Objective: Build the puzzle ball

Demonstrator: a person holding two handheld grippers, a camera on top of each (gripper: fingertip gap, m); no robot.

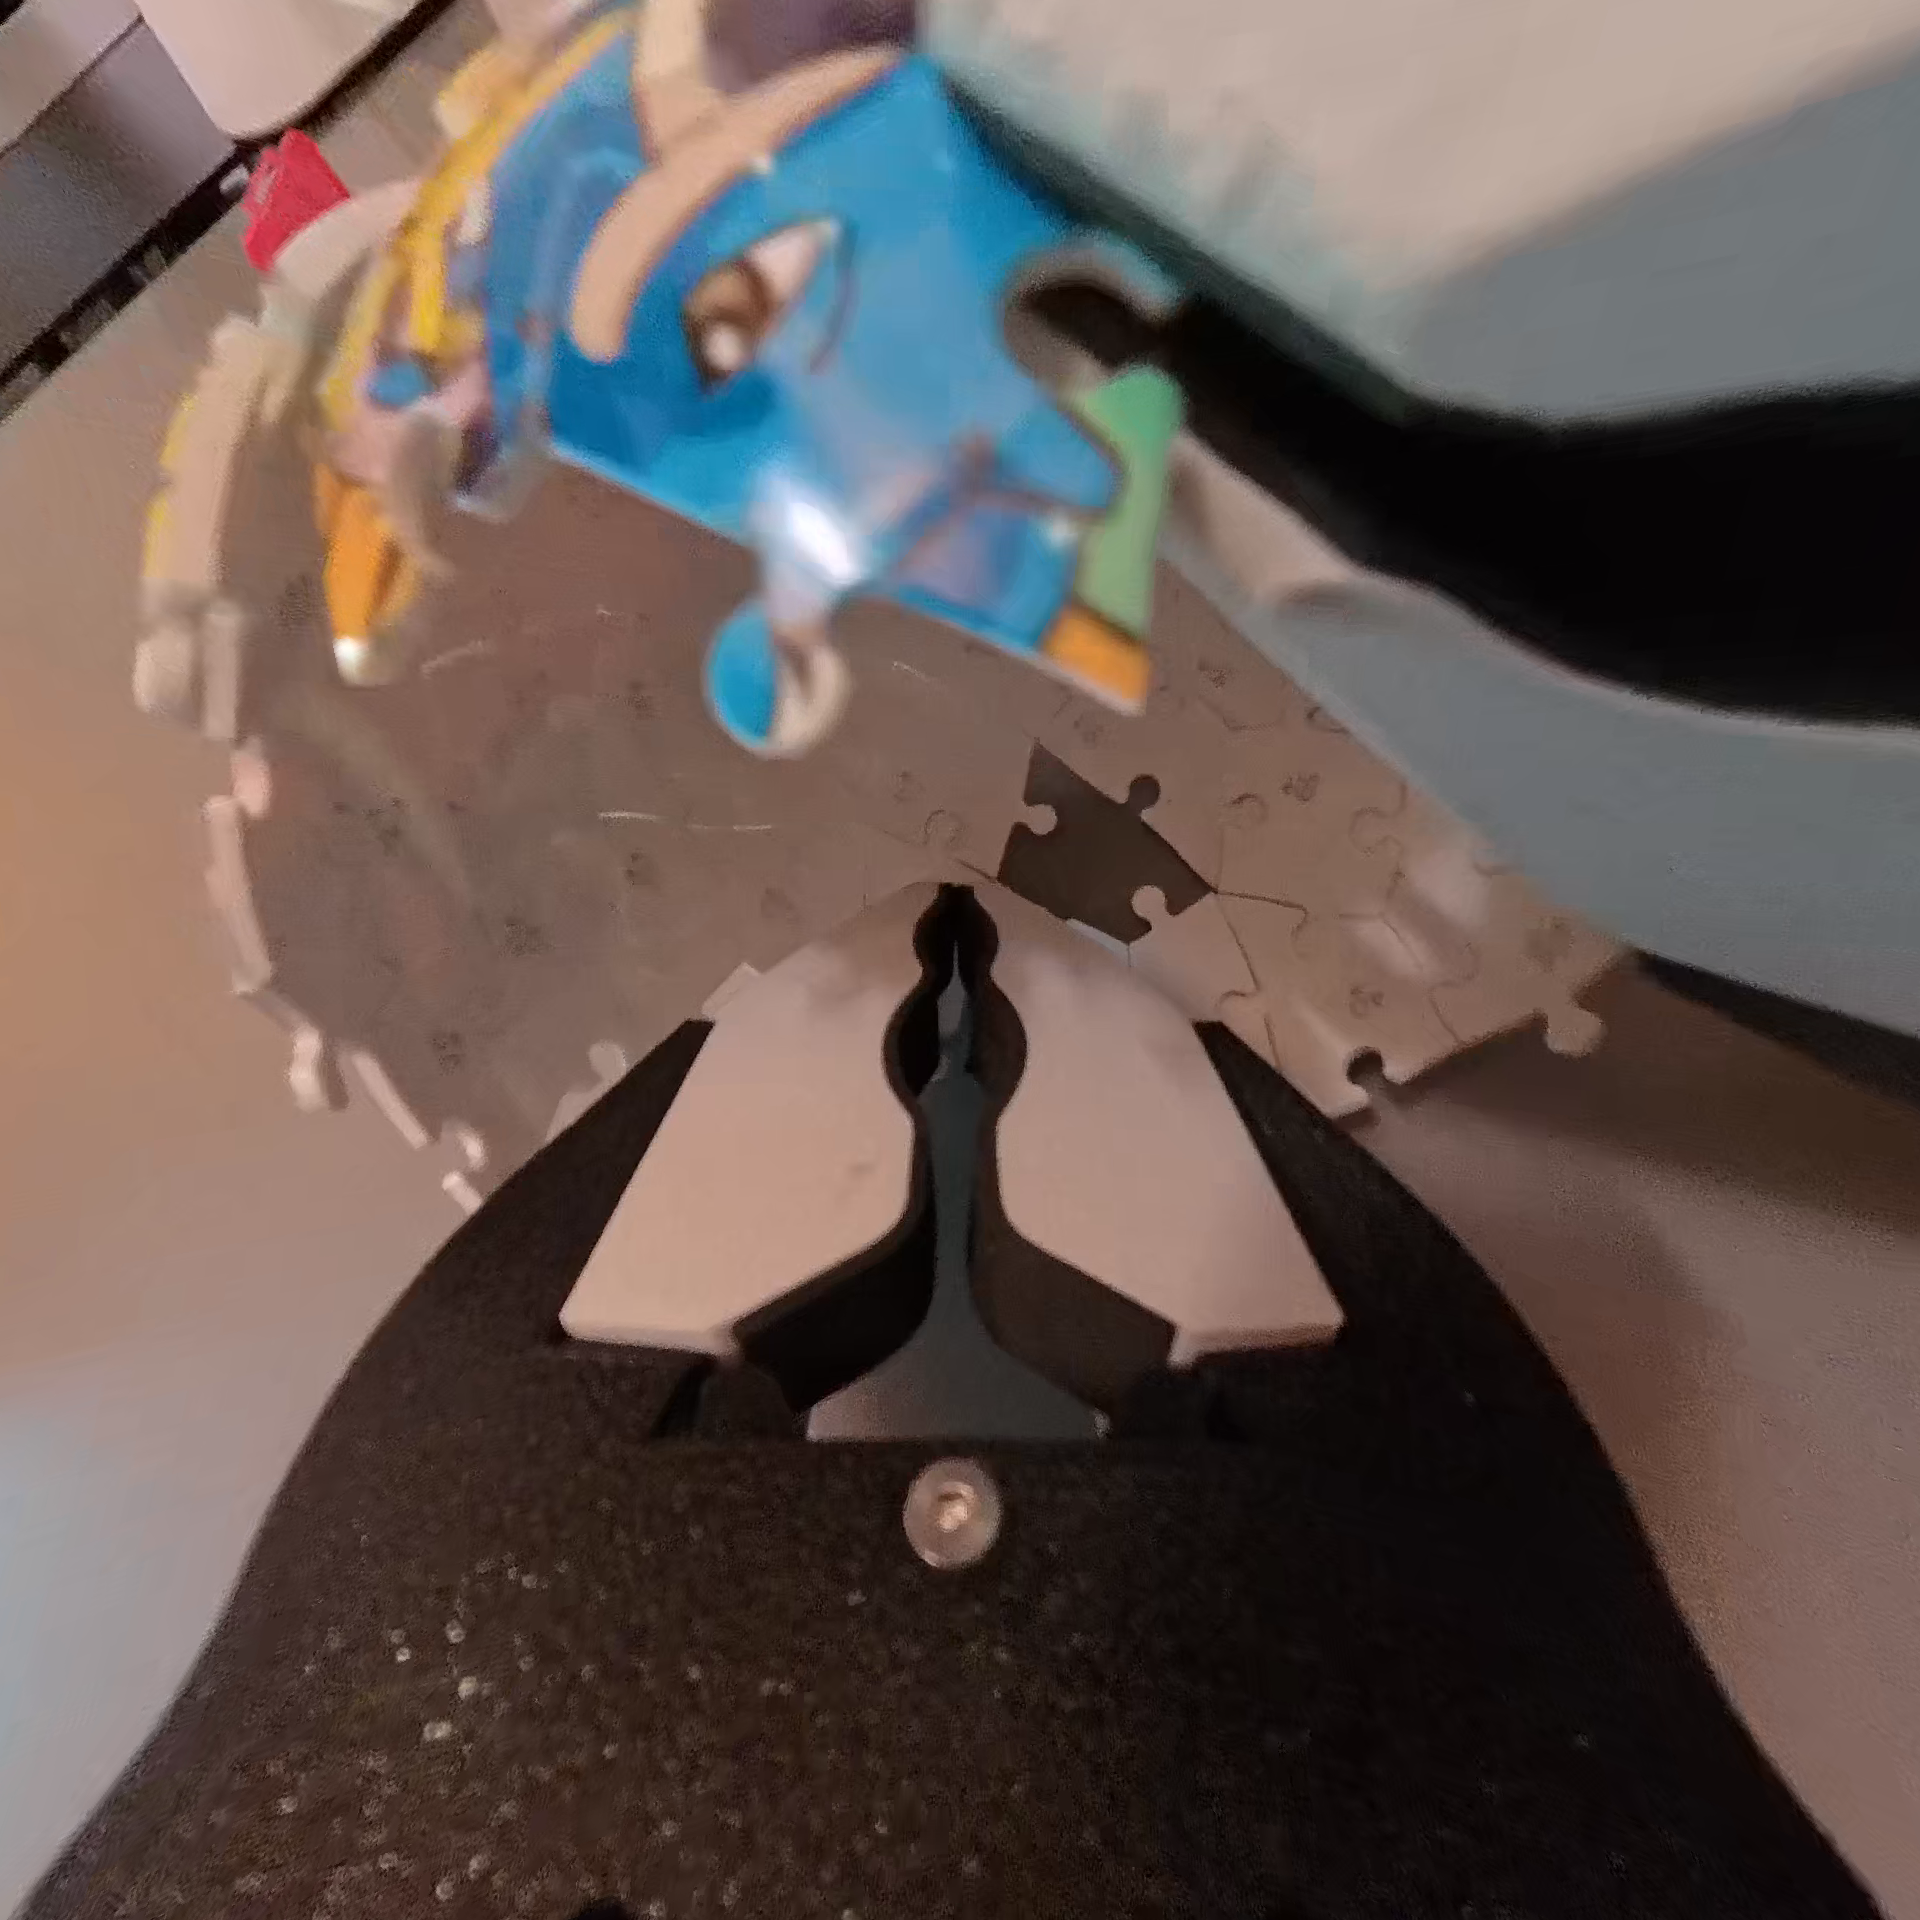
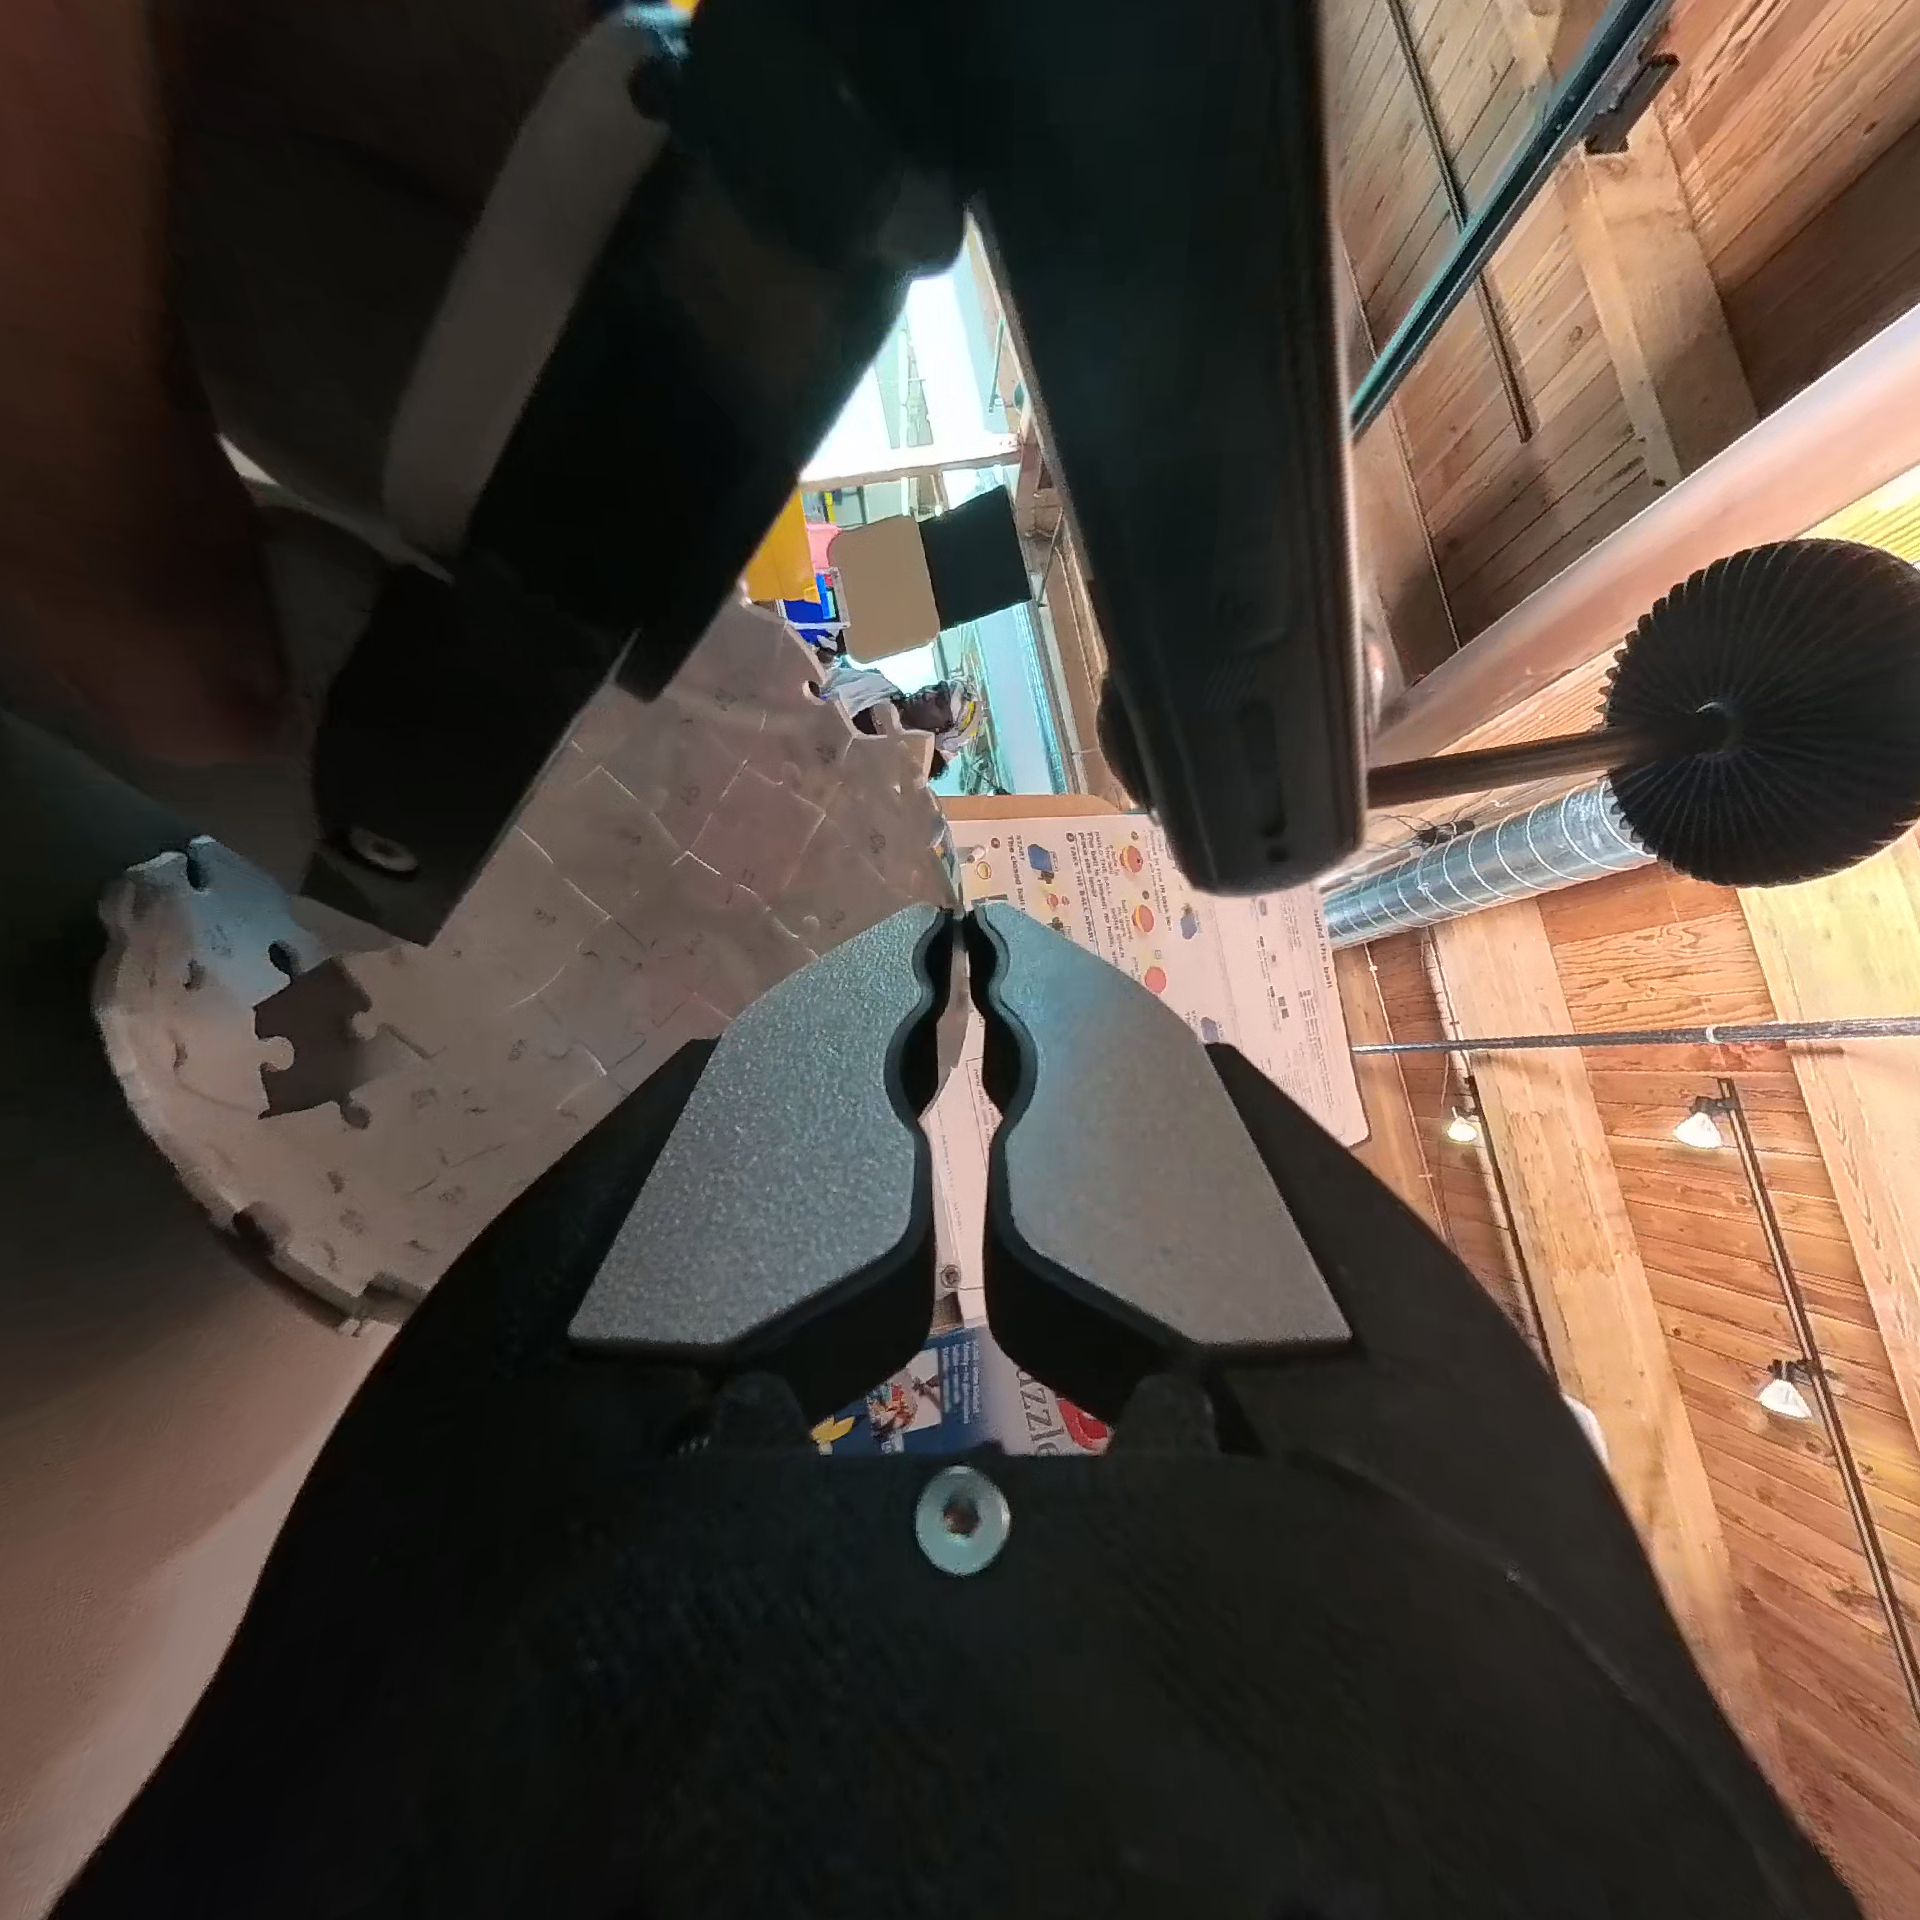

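The puzzle ball is a partly built curved shell (image 1: 582,831), seen from its grey inner side, with one piece-shaped hole (image 1: 1101,852). My left gripper (image 1: 956,920) is shut on the shell's near rim. A curved strip of blue and yellow printed pieces (image 1: 769,374) arcs above the shell. My right gripper (image 1: 1455,488) comes in from the upper right and holds the strip's end. In the right wrist view my right gripper (image 2: 961,930) is shut on a thin piece edge, with the grey shell (image 2: 675,883) and its hole (image 2: 312,1039) to the left.
A red object (image 1: 291,197) lies on the table (image 1: 156,1351) behind the shell. An instruction sheet (image 2: 1164,935) and the puzzle box (image 2: 935,1392) show behind my right fingers. The left gripper's black body (image 2: 727,312) fills the top of the right wrist view. The tips of one gripper are about 12 centimetres away from the tips of the other.
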